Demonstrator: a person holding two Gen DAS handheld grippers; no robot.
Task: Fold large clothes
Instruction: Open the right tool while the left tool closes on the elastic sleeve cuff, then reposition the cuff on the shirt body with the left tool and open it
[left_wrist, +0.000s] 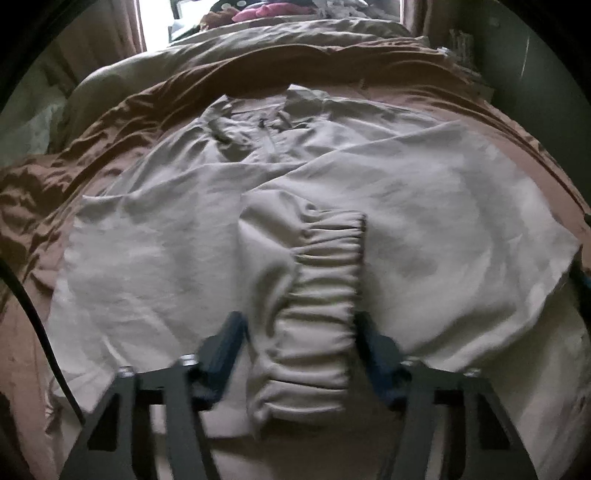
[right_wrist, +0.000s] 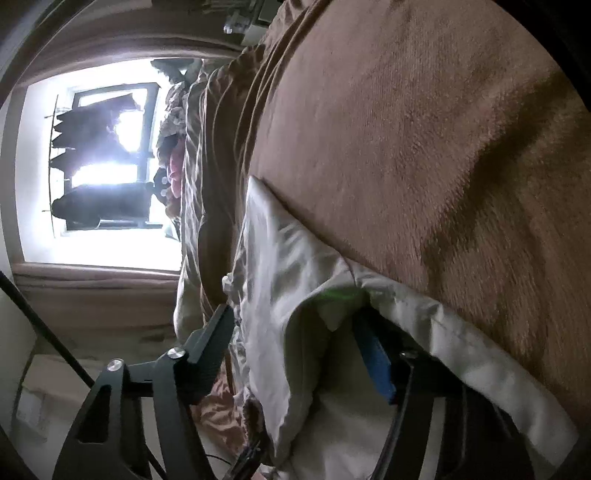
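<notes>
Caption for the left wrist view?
Left claw straddles the gathered cuff of a pale jacket spread on a brown blanket.

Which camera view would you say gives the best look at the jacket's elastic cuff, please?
The left wrist view: the gathered elastic cuff lies centred between the left gripper's fingers, ribbing plain. The right wrist view shows only pale jacket fabric seen edge-on; no cuff can be made out there.

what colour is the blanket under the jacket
Brown: the soft, rumpled blanket lies under the pale beige elastic-cuffed jacket. Left wrist view shows it best.
</notes>
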